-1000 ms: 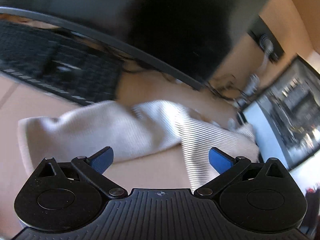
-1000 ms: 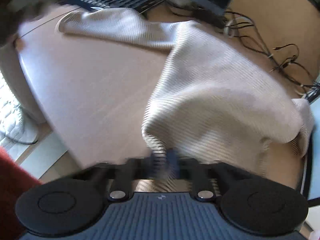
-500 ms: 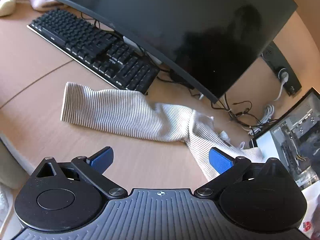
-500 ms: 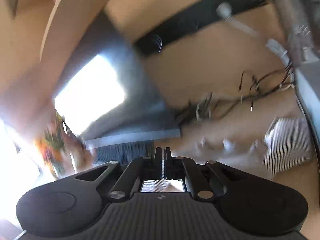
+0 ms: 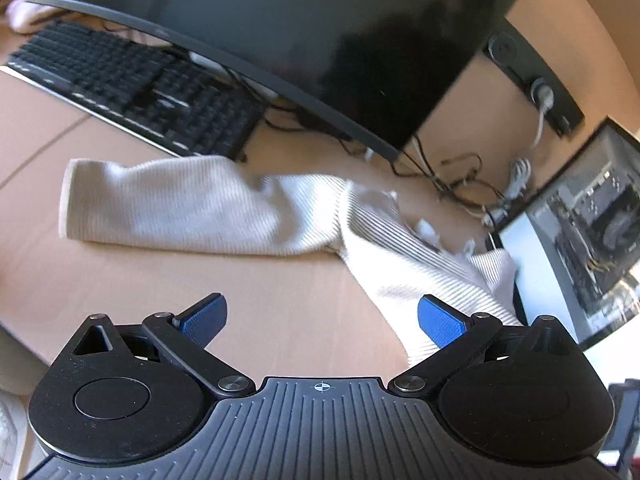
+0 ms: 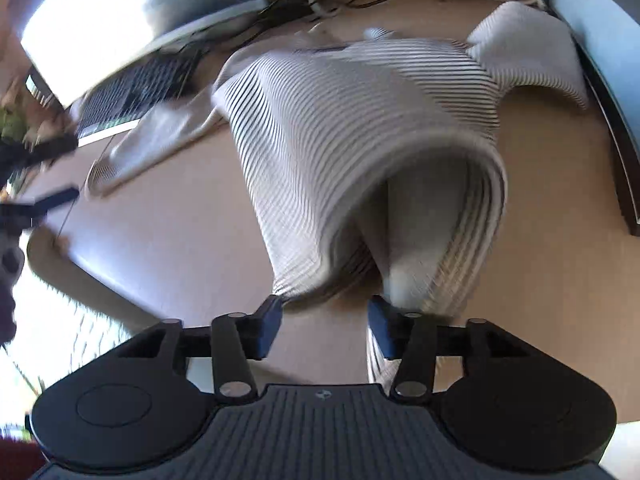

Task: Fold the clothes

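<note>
A white sweater with thin dark stripes (image 5: 416,264) lies on the wooden desk (image 5: 240,288), one sleeve (image 5: 172,204) stretched left toward the keyboard. My left gripper (image 5: 322,320) hovers open over bare desk, its right pad close to the sweater's body. In the right wrist view the sweater (image 6: 352,120) is bunched, and its hem curls in a loose loop just ahead of my right gripper (image 6: 324,320). That gripper's jaws are opening. Bare desk shows between the blue pads, and the cloth only brushes the right fingertip (image 6: 378,316).
A black keyboard (image 5: 132,88) and a wide dark monitor (image 5: 280,40) stand behind the sweater. Tangled cables (image 5: 460,176) and a power strip (image 5: 536,84) lie at the back right. A glass-sided computer case (image 5: 580,232) borders the right. The desk's front edge (image 6: 92,276) curves near.
The right gripper, shut on the hem a second ago, now has its jaws apart with the hem loose ahead of it, and its view has swung round. The left gripper drifted sideways, still open.
</note>
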`<state>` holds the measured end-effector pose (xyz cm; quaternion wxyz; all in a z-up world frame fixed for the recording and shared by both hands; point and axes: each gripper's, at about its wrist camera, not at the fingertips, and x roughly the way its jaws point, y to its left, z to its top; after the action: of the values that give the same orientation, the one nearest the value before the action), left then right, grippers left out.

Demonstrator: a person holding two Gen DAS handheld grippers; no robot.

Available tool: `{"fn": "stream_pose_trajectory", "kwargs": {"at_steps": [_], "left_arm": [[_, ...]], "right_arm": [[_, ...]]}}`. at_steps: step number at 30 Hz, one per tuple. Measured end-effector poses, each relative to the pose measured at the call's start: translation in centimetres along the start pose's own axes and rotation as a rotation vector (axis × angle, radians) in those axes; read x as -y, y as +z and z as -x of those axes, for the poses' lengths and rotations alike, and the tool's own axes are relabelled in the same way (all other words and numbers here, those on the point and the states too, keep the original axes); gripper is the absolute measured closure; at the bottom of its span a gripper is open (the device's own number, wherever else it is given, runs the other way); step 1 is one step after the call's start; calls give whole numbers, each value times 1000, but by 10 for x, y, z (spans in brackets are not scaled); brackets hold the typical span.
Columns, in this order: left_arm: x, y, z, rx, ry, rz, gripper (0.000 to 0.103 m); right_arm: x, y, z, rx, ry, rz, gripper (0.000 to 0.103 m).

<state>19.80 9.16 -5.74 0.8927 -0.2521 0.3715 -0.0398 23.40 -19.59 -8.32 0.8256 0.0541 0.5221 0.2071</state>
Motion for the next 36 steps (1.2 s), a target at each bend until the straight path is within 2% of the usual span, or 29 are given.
{"fn": "stream_pose_trajectory", "kwargs": {"at_steps": [2,3,4,5,6,8,11,14,16,18,20,21,23,26,29,32,34,36], "left_arm": [[2,3,-8,-21,-16,-19,0],[3,5,-13,-31,-21,-29,0],[3,7,-16,-37,-22,-39,0],[3,10,-19,-44,-23,-50,0],[3,12,-22,-49,-23,-60,0],[-1,18,-27,-49,-19,-70,0],[-8,27,-30,-36,-11,-59,0],[-13,35,-30,-21,-5,-46,0],[-15,38,-29,-11,-5,-39,0],[-14,38,-27,-4,-9,-33,0],[-14,39,-25,0,-14,-31,0],[-12,39,-22,7,-14,-34,0],[-11,38,-17,23,-12,-32,0],[-13,38,-10,48,14,-24,0],[-14,37,-6,58,36,-35,0],[-13,34,-6,46,38,-42,0],[-10,28,-10,23,33,-49,0],[-5,21,-15,-5,22,-63,0]], "right_arm": [[-4,11,-8,75,-19,-23,47],[-6,18,-10,109,-23,-31,51],[-10,26,-8,133,-10,-31,59],[-13,34,-7,158,3,-31,81],[-17,44,-5,179,21,-33,90],[-21,69,-2,199,89,-56,95],[-24,105,24,260,244,-122,96],[-12,138,69,390,413,-249,96],[2,147,97,483,494,-317,96],[6,151,109,518,545,-336,92],[-7,148,108,476,547,-259,84],[-14,144,106,442,555,-217,76],[-36,128,90,309,594,-110,60],[-54,96,71,182,520,17,59],[-40,67,62,111,437,28,59],[-20,43,77,101,415,15,59],[-6,38,90,126,481,-24,55],[10,38,105,176,593,-87,44]]}}
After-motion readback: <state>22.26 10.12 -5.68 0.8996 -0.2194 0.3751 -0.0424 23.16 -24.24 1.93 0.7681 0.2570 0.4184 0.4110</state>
